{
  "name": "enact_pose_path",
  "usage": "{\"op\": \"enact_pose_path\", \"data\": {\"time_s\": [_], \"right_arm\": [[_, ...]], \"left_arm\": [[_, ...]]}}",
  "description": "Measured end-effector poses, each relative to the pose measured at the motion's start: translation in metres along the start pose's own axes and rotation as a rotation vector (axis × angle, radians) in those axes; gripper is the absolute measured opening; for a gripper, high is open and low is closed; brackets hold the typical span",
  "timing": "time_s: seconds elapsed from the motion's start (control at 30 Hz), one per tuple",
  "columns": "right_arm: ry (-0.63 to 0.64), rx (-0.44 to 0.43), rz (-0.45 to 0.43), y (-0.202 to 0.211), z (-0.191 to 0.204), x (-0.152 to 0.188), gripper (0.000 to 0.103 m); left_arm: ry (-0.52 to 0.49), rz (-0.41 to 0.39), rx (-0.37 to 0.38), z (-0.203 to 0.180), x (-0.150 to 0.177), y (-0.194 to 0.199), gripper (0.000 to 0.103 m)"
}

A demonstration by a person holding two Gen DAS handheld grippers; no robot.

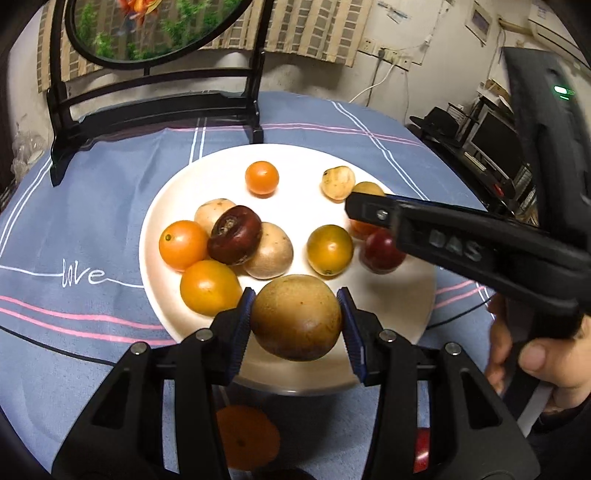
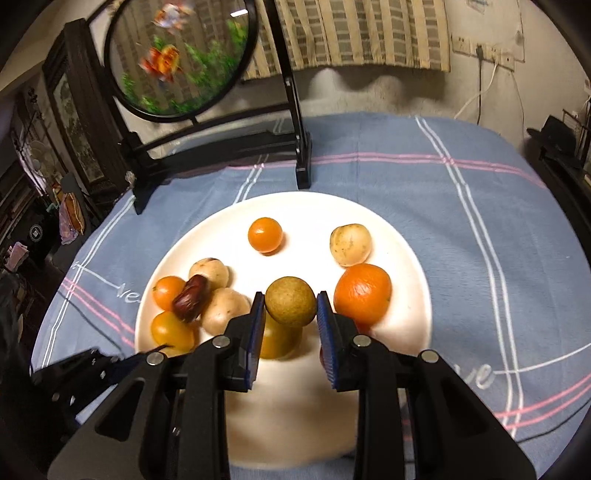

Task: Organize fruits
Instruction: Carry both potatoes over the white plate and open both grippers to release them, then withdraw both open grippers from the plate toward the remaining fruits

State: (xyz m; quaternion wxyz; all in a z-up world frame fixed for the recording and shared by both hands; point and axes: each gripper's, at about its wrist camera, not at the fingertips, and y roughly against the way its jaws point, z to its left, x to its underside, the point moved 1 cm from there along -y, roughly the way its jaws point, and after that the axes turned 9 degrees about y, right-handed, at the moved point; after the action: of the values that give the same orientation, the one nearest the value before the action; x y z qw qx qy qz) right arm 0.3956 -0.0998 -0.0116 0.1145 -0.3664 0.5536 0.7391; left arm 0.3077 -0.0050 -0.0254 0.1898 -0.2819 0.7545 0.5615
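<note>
Left gripper (image 1: pixel 295 317) clamping a round brown fruit (image 1: pixel 295 317), right gripper (image 2: pixel 291 301) pinching a small russet ball (image 2: pixel 291 301), both over the smooth white plate's (image 2: pixel 221 229) near edge, glossy tomatoes (image 1: pixel 183 244) beside

White plate (image 1: pixel 159 221) was noted on a blue-grey tablecloth (image 1: pixel 110 177) crossed by pink and white stripes, with "love" scripted in white. Orange cherry tomatoes (image 1: pixel 262 178) were recorded, one yellower tomato (image 1: pixel 330 250) tinged green-brown. A dark reddish-brown, glossy fruit (image 1: pixel 235 235) was seen among pale tan, speckled round fruits (image 1: pixel 271 250). A dull olive-brown fruit (image 1: pixel 296 316) was seen between blue-ribbed pads (image 1: pixel 242 325) of a black gripper. A bright orange tangerine (image 2: pixel 362 293) was logged in the right view. The round panel (image 2: pixel 181 55) was black-framed, patterned with orange fish and green plants. A beige-and-grey checked curtain (image 2: pixel 351 33) was noted.
</note>
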Motion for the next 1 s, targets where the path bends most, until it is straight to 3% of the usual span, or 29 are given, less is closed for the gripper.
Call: {"op": "enact_pose_path", "data": {"time_s": [0.07, 0.13, 0.2, 0.23, 0.3, 0.6, 0.8, 1.0], "right_arm": [[-0.02, -0.003, 0.022, -0.008, -0.003, -0.003, 0.032], [-0.061, -0.01, 0.031, -0.008, -0.005, -0.002, 0.034], [-0.09, -0.033, 0.015, -0.001, -0.008, 0.003, 0.05], [-0.101, -0.026, -0.002, 0.005, -0.009, 0.006, 0.064], [-0.091, -0.02, -0.023, 0.018, -0.009, 0.009, 0.064], [-0.123, -0.011, -0.058, 0.08, -0.013, 0.06, 0.064], [-0.144, 0.05, -0.143, 0.12, -0.01, 0.106, 0.07], [-0.108, 0.053, -0.149, 0.133, 0.004, 0.136, 0.078]], "left_arm": [[0.004, -0.009, -0.008, 0.002, 0.001, -0.002, 0.066], [0.002, -0.02, -0.008, 0.0, 0.001, 0.001, 0.066], [-0.006, -0.029, -0.002, -0.001, 0.001, 0.006, 0.066], [-0.005, -0.038, -0.002, -0.002, 0.001, 0.011, 0.067], [0.011, -0.051, 0.001, 0.0, 0.002, 0.019, 0.076], [0.02, -0.109, -0.03, 0.01, 0.021, 0.067, 0.089], [0.053, -0.132, -0.052, 0.027, 0.053, 0.088, 0.091], [0.018, -0.128, -0.08, 0.032, 0.082, 0.106, 0.092]]}}
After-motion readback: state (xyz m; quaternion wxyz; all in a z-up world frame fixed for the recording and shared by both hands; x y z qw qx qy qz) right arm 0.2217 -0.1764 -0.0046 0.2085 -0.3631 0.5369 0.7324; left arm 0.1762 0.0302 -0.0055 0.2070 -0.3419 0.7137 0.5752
